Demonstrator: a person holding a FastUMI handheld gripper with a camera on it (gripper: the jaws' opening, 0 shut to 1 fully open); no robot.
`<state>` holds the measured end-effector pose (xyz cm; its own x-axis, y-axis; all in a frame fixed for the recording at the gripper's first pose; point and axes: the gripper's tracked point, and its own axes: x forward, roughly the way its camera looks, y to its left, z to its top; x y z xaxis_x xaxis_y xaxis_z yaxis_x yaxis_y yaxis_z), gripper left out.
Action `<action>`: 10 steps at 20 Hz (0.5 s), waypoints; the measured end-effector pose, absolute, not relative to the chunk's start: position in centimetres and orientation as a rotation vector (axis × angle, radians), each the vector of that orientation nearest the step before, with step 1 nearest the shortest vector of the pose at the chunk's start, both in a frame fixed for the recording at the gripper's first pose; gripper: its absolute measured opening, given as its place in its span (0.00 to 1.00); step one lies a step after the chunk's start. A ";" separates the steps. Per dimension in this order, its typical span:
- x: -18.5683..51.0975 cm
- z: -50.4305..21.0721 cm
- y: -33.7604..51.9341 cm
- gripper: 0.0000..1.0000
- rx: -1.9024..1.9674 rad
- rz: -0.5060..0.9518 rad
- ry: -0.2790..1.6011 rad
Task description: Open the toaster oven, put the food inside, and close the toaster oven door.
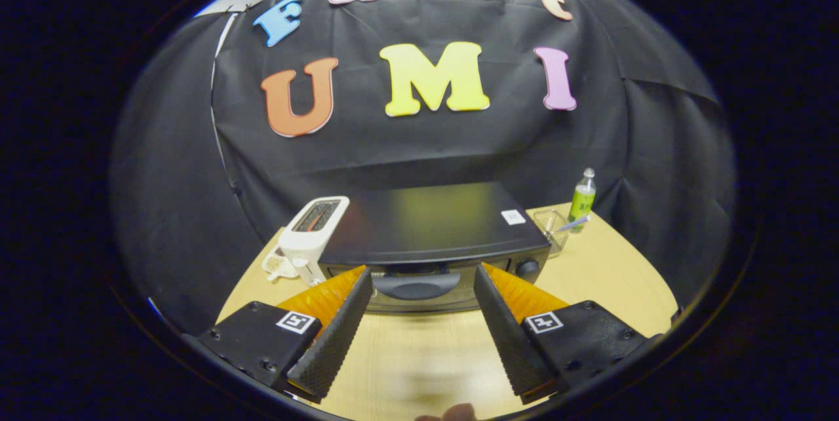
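Note:
A black toaster oven (pixel 432 224) stands on the wooden table (pixel 609 277), seen from above and in front. Its door is shut, and the curved door handle (pixel 416 284) lies just ahead of my fingertips, between them. My gripper (pixel 423 280) is open, fingers spread wide, nothing held between them. Both fingers (pixel 334 336) hover above the table in front of the oven. At the near table edge a blurred bit of something (pixel 452 413) peeks into view; I cannot tell what it is.
A white pop-up toaster (pixel 313 231) stands against the oven's left side. To the oven's right sit a clear glass container (pixel 550 227) and a green bottle (pixel 582 198). A round knob (pixel 526 268) is on the oven's right front. Black cloth walls the booth behind.

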<state>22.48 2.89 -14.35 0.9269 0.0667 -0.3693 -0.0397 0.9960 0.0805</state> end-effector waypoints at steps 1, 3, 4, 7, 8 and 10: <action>21.4 -12.4 2.3 1.00 0.073 0.047 0.352; 19.8 -8.9 2.0 1.00 0.082 0.044 0.300; 18.9 -7.2 1.9 1.00 0.085 0.043 0.275; 16.5 -2.9 1.7 1.00 0.090 0.045 0.208; 15.7 -1.5 1.5 1.00 0.086 0.039 0.187; 14.0 0.2 1.5 1.00 0.076 0.037 0.151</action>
